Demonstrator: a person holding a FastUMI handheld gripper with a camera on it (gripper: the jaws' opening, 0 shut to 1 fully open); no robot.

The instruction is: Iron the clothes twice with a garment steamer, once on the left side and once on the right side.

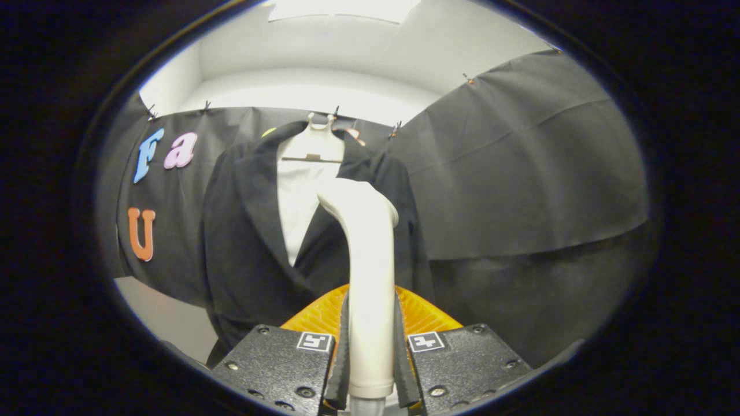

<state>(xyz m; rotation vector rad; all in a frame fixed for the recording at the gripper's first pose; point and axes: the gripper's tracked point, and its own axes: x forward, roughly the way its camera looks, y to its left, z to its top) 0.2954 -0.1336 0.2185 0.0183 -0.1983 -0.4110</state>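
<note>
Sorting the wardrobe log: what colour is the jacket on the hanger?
Black jacket, over a white shirt; clearest in the gripper view, beyond the steamer the claw grips.

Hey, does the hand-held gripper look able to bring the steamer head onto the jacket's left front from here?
Probably yes. The hand-held gripper is shut on the steamer handle, its head rising in front of the hanging black jacket, with nothing between them.

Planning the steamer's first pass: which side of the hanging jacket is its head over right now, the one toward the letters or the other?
The other side: the steamer, gripped in the claw, has its head over the jacket front away from the letters, beside the white shirt.
</note>
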